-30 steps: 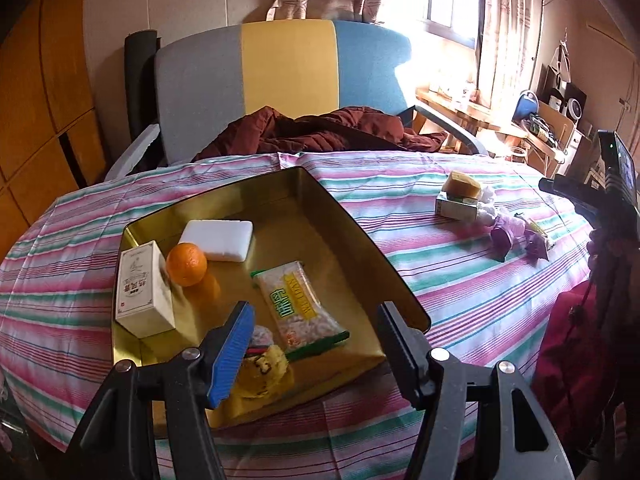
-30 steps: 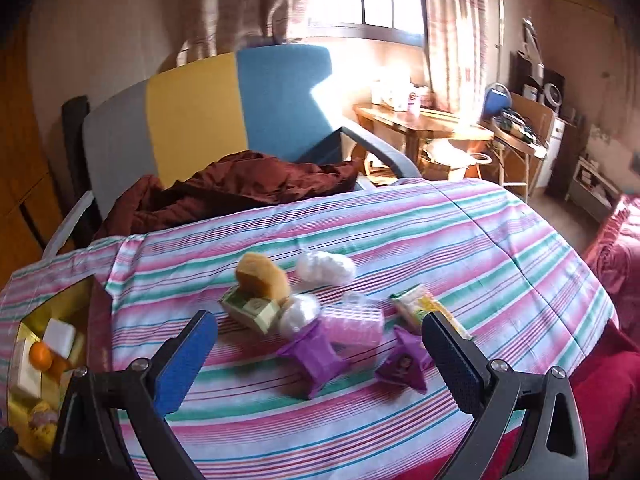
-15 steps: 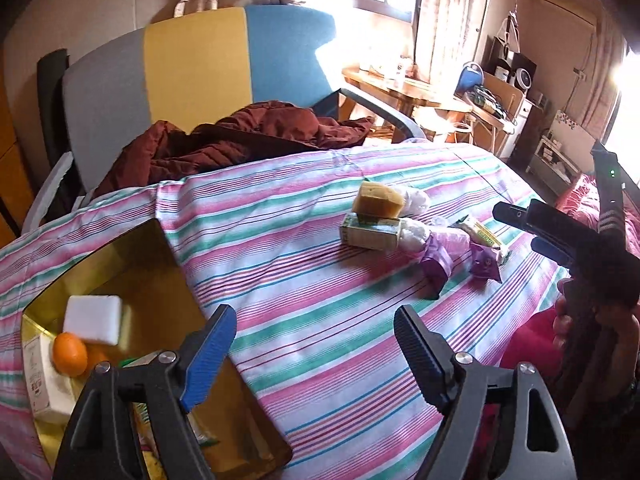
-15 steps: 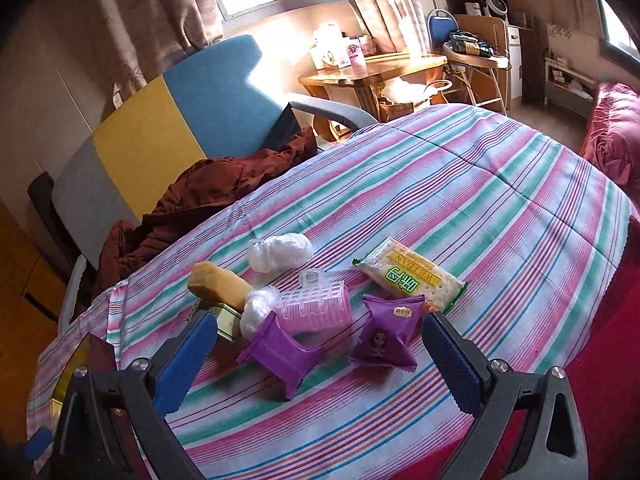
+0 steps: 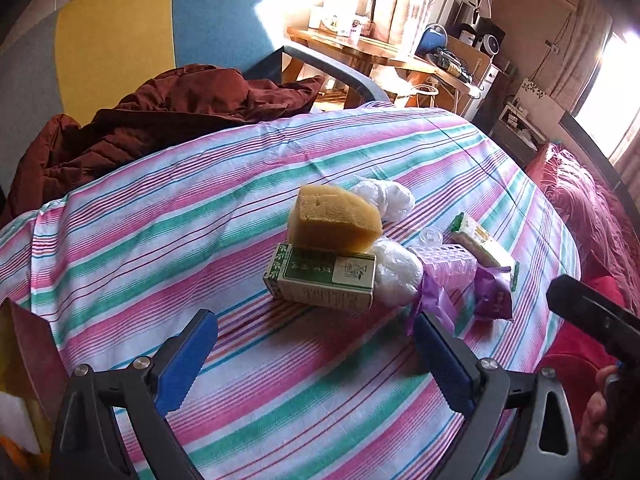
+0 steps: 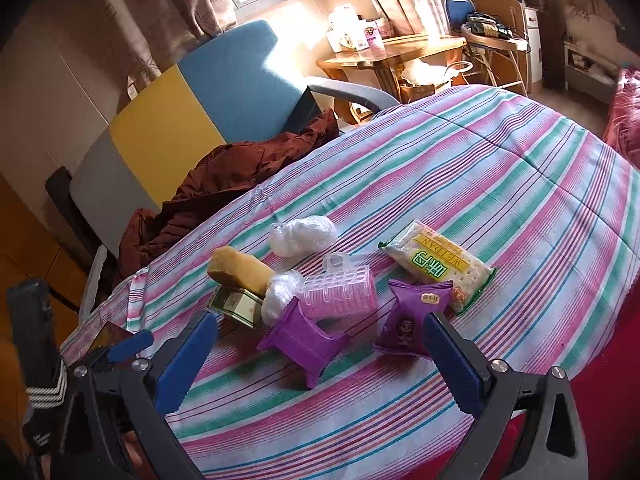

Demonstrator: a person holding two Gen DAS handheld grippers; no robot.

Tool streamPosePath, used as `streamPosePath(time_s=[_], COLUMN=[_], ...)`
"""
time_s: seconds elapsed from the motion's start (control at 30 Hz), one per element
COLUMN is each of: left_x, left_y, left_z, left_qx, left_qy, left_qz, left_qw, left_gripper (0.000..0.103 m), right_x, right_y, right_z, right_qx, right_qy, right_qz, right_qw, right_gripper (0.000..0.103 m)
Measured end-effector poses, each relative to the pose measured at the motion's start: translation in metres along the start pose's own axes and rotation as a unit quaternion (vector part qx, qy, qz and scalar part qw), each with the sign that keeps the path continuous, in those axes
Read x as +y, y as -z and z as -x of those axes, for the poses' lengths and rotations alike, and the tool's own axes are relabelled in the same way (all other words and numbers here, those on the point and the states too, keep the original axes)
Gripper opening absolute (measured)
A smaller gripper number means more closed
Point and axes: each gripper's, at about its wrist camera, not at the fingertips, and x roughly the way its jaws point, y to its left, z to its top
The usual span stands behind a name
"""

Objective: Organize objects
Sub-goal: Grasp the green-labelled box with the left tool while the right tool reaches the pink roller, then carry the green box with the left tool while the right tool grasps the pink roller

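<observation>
A cluster of objects lies on the striped tablecloth [image 5: 168,240]: a yellow sponge [image 5: 334,218] on a green box [image 5: 322,276], white plastic balls [image 5: 394,198], a pink hair roller [image 6: 340,292], two purple packets [image 6: 302,340] [image 6: 412,320] and a cracker pack [image 6: 436,264]. My left gripper [image 5: 316,352] is open and empty, just short of the green box. My right gripper [image 6: 320,360] is open and empty, with its jaws either side of the purple packets. The gold tray [image 5: 24,360] shows only at the left edge.
A chair [image 6: 192,120] in grey, yellow and blue stands behind the table with a dark red jacket [image 5: 160,120] on it. A wooden side table [image 6: 392,52] and shelves stand at the back right. A red bedspread [image 5: 592,208] lies to the right.
My left gripper has swung right, from above the gold tray to the cluster with the sponge and green box. My right gripper has moved closer to the purple packets.
</observation>
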Motion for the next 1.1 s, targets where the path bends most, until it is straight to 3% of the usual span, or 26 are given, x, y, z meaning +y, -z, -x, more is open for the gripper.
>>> streamPosePath(time_s=[0.4, 0.43, 0.47, 0.53, 0.7, 0.93, 1.1], left_x=[0.003, 0.005, 0.008, 0.010, 0.000, 0.001, -0.012], left_y=[-0.023, -0.023, -0.023, -0.021, -0.003, 0.034, 0.071], left_z=[-0.050, -0.054, -0.057, -0.060, -0.042, 0.002, 0.026], left_qx=[0.024, 0.029, 0.036, 0.047, 0.041, 0.029, 0.033], left_qy=[0.003, 0.008, 0.019, 0.031, 0.033, 0.034, 0.027], left_qz=[-0.017, -0.012, -0.005, 0.006, -0.012, 0.028, 0.022], left_qw=[0.9995, 0.9995, 0.9992, 0.9984, 0.9985, 0.9986, 0.9988], left_gripper=[0.102, 0.098, 0.081, 0.076, 0.075, 0.075, 0.075], right_x=[-0.002, -0.002, -0.002, -0.003, -0.007, -0.025, -0.020], right_y=[0.001, 0.000, 0.000, 0.000, 0.000, -0.002, -0.001], right_z=[-0.008, -0.009, -0.009, -0.010, -0.012, -0.014, -0.015], right_qx=[0.020, 0.021, 0.022, 0.023, 0.027, 0.033, 0.035], right_qy=[-0.007, -0.006, -0.006, -0.004, 0.003, -0.003, 0.014], right_qz=[-0.005, -0.005, -0.006, -0.008, -0.015, -0.065, -0.048], right_qw=[1.000, 1.000, 1.000, 1.000, 1.000, 0.997, 0.998], right_gripper=[0.103, 0.103, 0.103, 0.103, 0.103, 0.103, 0.103])
